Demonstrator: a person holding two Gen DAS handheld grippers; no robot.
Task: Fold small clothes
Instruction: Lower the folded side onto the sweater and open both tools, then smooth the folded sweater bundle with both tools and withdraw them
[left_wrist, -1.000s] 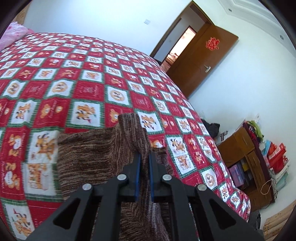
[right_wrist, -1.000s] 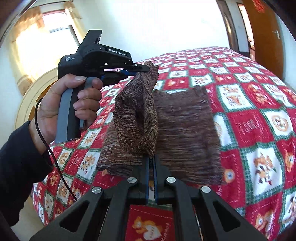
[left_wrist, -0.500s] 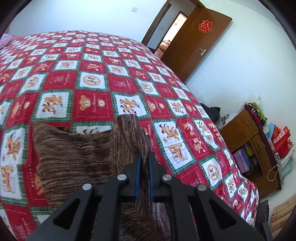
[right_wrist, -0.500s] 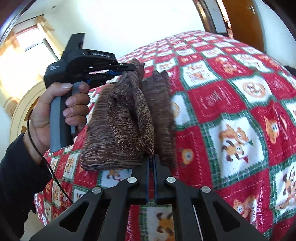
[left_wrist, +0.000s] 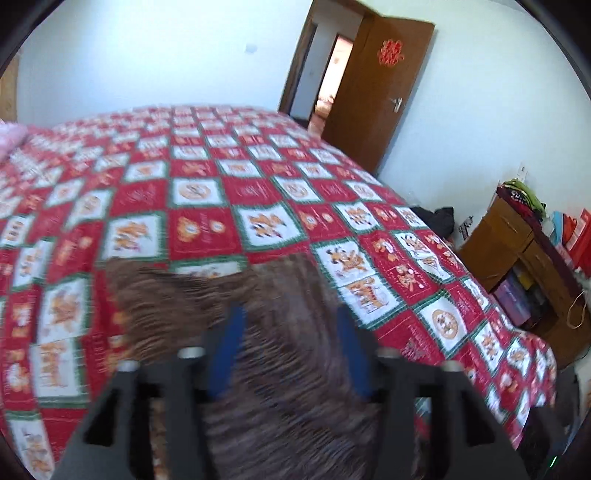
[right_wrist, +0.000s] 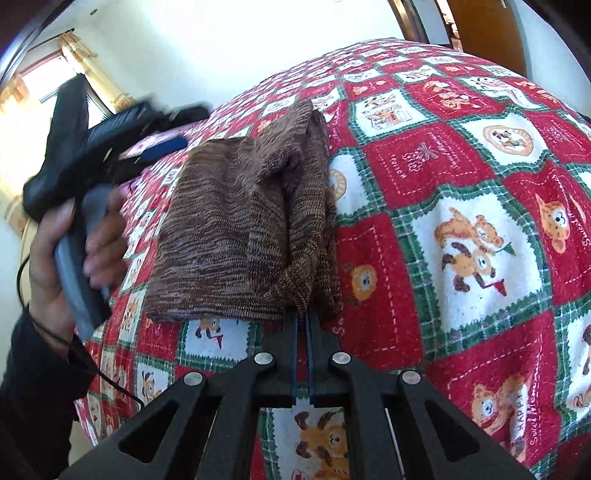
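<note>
A brown knit garment lies folded on the red patchwork quilt, one layer turned over onto the other. My right gripper is shut on its near corner, low over the quilt. In the right wrist view a hand holds my left gripper just left of the garment's far end, clear of the cloth. In the left wrist view my left gripper is opening, its blue pads wide apart. The blurred garment shows between and below them, with neither pad pressing on it.
The quilt covers a wide bed. Right of the bed are an open brown door, a wooden cabinet with bags on it, and a dark bundle on the floor. A pink pillow lies far left. A curtained window is behind the left hand.
My left gripper has let go of the garment's far corner and opened wide, drawing away to the left. The lifted fold has dropped flat onto the rest. My right gripper keeps its grip, lower now.
</note>
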